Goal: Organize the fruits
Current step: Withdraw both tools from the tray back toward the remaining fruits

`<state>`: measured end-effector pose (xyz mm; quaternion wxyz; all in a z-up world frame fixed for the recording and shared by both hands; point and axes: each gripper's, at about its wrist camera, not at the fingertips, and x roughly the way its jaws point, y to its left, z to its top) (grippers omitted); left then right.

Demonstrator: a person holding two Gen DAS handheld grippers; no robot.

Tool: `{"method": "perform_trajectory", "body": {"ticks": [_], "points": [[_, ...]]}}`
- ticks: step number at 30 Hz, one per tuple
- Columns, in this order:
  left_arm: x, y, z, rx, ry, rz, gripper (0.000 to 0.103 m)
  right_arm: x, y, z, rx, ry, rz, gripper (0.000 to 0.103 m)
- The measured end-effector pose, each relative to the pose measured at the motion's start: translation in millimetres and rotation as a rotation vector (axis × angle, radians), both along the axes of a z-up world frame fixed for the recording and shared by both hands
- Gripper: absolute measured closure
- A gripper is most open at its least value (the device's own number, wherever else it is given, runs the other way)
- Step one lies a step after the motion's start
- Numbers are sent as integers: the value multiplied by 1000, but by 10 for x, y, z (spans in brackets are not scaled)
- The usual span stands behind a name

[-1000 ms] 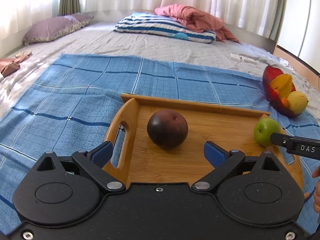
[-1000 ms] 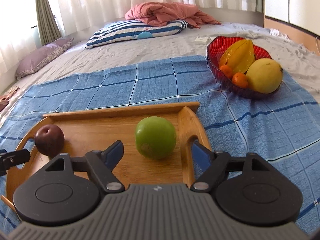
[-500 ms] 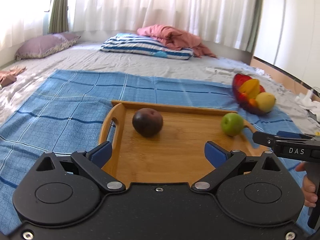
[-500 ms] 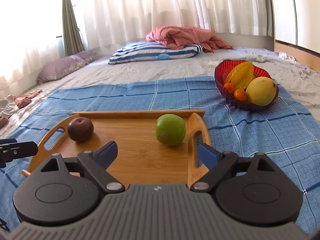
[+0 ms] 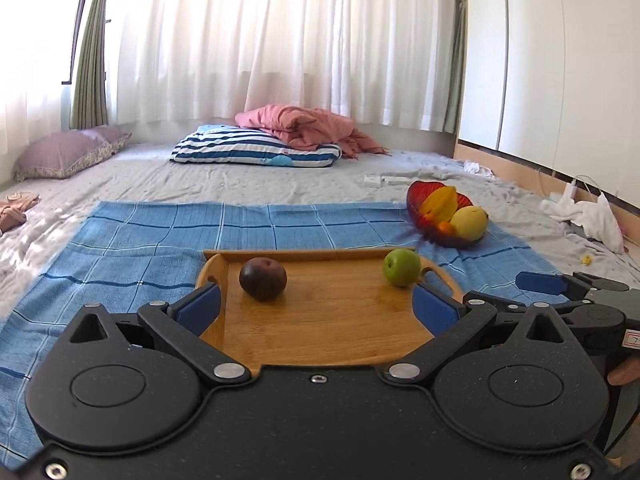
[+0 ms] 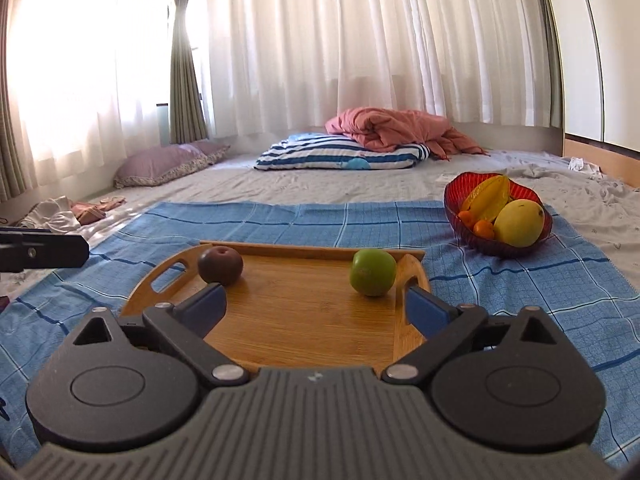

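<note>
A wooden tray point(image 5: 332, 328) point(image 6: 296, 328) lies on a blue checked cloth on the bed. On it sit a dark purple fruit point(image 5: 263, 278) point(image 6: 220, 265) at the left and a green apple point(image 5: 401, 267) point(image 6: 373, 272) at the right. A red bowl point(image 5: 424, 220) point(image 6: 460, 216) further right holds a starfruit, a yellow mango and small oranges. My left gripper point(image 5: 316, 310) is open and empty, in front of the tray's near edge. My right gripper point(image 6: 316, 306) is open and empty, also in front of the tray.
The blue cloth point(image 5: 132, 248) covers the grey bed sheet. A striped pillow point(image 5: 256, 152) with a pink blanket and a purple pillow point(image 5: 68, 152) lie at the back. White clothes point(image 5: 584, 216) lie at the far right. Curtains hang behind.
Both grippers have pulled back and tilted up from the tray; the fruits look smaller and further. Both stayed open and empty. The fruits have not moved.
</note>
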<state>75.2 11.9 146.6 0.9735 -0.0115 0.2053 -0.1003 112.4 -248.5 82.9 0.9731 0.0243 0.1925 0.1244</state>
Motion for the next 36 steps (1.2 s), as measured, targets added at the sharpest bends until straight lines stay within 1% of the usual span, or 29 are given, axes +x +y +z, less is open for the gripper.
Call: {"method": "perform_trajectory", "body": {"ticks": [3, 6, 11, 15, 18, 21, 24, 27, 30, 33, 36], "points": [[-155, -4, 8, 7, 11, 2, 0, -144, -16, 0, 23, -12, 4, 1], [-292, -18, -83, 10, 36, 12, 0, -274, -23, -38, 26, -25, -4, 1], [-458, -25, -354, -1, 114, 38, 0, -491, 8, -169, -6, -36, -17, 1], [-587, -36, -552, 0, 153, 68, 0, -663, 44, -271, -28, -45, -22, 1], [-697, -43, -634, 3, 147, 81, 0, -786, 63, -342, -29, -44, -23, 1], [-802, -41, -700, -13, 133, 90, 0, -886, 77, -402, -20, -36, -20, 1], [-855, -43, -765, -33, 136, 80, 0, -991, 88, -474, -16, -32, -19, 1], [-913, -67, -846, -35, 144, 73, 0, -1115, 115, -542, -24, -33, -19, 1], [-959, -96, -936, -24, 153, 52, 0, -1240, 156, -606, -55, -49, -24, 0], [-991, -139, -1020, -19, 168, 38, 0, -1355, 229, -672, -119, -68, -26, 0], [-984, -160, -1092, -18, 190, 29, 0, -1456, 273, -703, -144, -92, -23, 0]]}}
